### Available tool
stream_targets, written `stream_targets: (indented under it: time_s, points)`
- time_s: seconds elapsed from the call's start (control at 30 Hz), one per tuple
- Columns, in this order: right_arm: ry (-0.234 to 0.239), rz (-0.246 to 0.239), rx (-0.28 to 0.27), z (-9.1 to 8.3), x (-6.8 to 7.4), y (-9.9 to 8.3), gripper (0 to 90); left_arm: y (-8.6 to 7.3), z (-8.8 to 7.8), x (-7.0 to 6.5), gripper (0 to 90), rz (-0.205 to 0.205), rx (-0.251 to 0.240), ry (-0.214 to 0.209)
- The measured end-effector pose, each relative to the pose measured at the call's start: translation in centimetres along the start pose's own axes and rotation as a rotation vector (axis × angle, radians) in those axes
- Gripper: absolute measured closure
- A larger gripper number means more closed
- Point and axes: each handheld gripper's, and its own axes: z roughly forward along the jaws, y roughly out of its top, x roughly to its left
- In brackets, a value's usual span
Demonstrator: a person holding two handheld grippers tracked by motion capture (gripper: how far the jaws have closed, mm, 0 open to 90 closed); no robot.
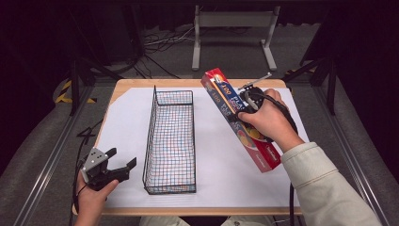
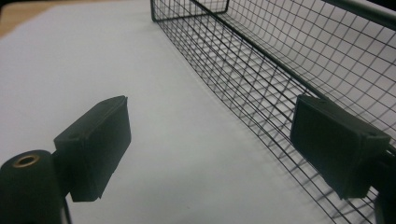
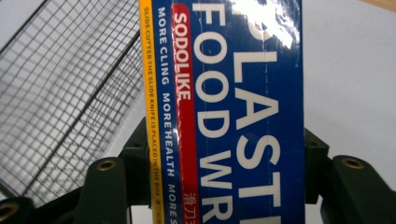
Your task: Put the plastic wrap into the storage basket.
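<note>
You've got the plastic wrap box (image 1: 240,120) clamped in your right gripper (image 1: 244,109). In the right gripper view the two black jaws sit against the long sides of the box (image 3: 233,107), one on each side, so that's a firm grasp, not a loose straddle. In the high view the box is tilted, its far end up and toward the back of the table, its near red end low by your sleeve. It looks lifted off the white sheet (image 1: 127,122), though from above you can't be sure the near end has fully cleared it.

The box is to the right of the wire basket (image 1: 170,141), apart from it, not over it yet. The basket has nothing in it and stands lengthwise down the middle of the sheet.

Your left gripper (image 1: 121,165) rests at the near left corner, jaws spread with nothing between them, just beside the basket's near left wall (image 2: 261,79) without touching it.

So: pick-up done. Judging by the layout, still left is carrying the box across, lining it up with the basket's long axis, lowering it in and releasing.
</note>
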Motion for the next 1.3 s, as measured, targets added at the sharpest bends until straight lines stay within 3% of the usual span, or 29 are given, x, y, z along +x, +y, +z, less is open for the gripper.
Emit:
stream_targets:
  time_s: [0.17, 0.33, 0.6, 0.67, 0.8, 1.1, 1.3]
  points:
    - [-0.031, 0.102, -0.008, -0.2, 1.1, 0.9, 41.1, 0.2, -0.3, 0.3, 13.0, 0.038, -0.002, 0.033]
    - [-0.064, 0.18, -0.019, -0.5, 2.2, 1.9, 41.0, 0.3, -0.3, -0.2, 13.0, 0.054, 0.001, 0.004]
    - [-0.05, 0.284, -0.063, -0.2, 3.0, 2.9, 41.0, 0.5, 0.0, -0.5, 12.8, 0.051, 0.0, -0.017]
    - [-0.029, 0.308, -0.063, -0.2, 3.1, 3.1, 41.0, 0.5, 0.0, -0.7, 12.8, 0.059, 0.003, -0.019]
    - [0.071, 0.387, -0.07, -0.2, 3.2, 3.5, 41.0, 0.4, 0.1, -0.7, 12.7, 0.068, 0.008, -0.018]
    - [0.059, 0.4, -0.076, 0.6, 4.9, 4.8, 40.9, 0.1, 0.0, -0.2, 12.8, 0.036, 0.003, -0.017]
    - [0.016, 0.43, -0.079, 1.5, 5.9, 6.2, 40.9, 0.0, -0.2, -0.3, 12.8, 0.045, 0.0, -0.008]
